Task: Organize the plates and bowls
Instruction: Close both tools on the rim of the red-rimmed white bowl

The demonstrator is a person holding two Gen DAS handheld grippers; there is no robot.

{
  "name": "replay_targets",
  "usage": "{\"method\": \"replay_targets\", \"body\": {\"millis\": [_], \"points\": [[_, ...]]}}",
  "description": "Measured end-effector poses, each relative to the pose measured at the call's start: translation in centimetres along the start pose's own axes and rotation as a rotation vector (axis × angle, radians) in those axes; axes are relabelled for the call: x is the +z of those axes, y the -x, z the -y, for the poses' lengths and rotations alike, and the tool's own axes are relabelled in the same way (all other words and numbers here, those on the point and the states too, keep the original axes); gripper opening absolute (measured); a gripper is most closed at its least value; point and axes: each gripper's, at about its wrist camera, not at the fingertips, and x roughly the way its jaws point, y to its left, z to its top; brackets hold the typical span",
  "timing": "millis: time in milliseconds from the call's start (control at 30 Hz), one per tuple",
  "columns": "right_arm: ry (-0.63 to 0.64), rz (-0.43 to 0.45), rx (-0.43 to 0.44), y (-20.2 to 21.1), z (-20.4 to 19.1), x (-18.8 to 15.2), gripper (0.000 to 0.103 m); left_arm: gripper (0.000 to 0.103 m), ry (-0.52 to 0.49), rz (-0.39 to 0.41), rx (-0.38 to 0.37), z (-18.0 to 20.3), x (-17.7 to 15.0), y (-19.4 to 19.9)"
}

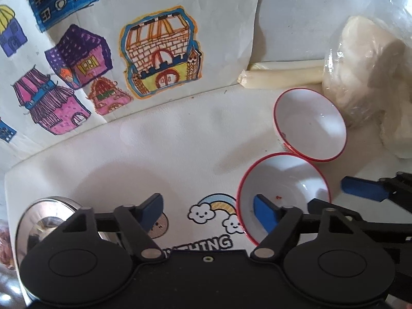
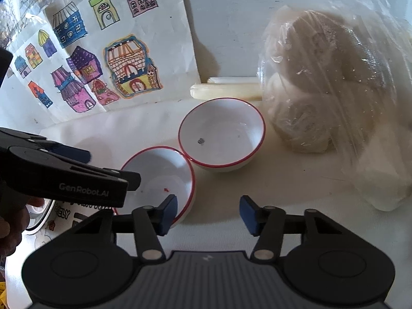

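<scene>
Two white bowls with red rims stand side by side, rims touching. The near bowl [image 1: 285, 180] [image 2: 159, 172] holds a few red specks. The far bowl [image 1: 311, 126] [image 2: 221, 136] is bare but for a dark fleck. My left gripper [image 1: 208, 209] [image 2: 108, 166] is open across the near bowl's left rim, with one blue pad inside and the other well outside. My right gripper [image 2: 208, 213] [image 1: 337, 195] is open across the same bowl's right rim, its left finger over the bowl and its right finger outside. Neither pair of pads presses the rim.
A shiny steel dish [image 1: 43, 219] [image 2: 41, 213] sits left of the bowls on a printed white mat [image 1: 154, 154]. A clear bag of white lumps [image 2: 329, 97] fills the right. A white roll [image 2: 226, 90] lies behind, under a sheet of house drawings [image 1: 103, 51]. A person's hand [image 2: 13, 226] holds the left gripper.
</scene>
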Motion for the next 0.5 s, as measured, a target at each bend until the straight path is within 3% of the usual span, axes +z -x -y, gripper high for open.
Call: {"method": "replay_targets", "body": {"millis": [100, 233, 367, 500], "points": [[0.004, 0.003, 0.019, 0.03, -0.11, -0.08, 0.047, 0.063, 0.019, -0.004, -0.034, -0.28, -0.19, -0.09], [0.0, 0.005, 0.049, 0.03, -0.32, -0.12, 0.032, 0.037, 0.048, -0.009, -0.095, -0.7, -0.48, -0.26], [-0.016, -0.002, 0.071, -0.04, -0.45, 0.03, 0.022, 0.027, 0.055, -0.004, -0.129, -0.81, -0.72, -0.19], [-0.032, -0.015, 0.081, -0.3, -0.49, 0.06, 0.019, 0.017, 0.06, -0.006, -0.152, -0.59, -0.8, -0.24]]}}
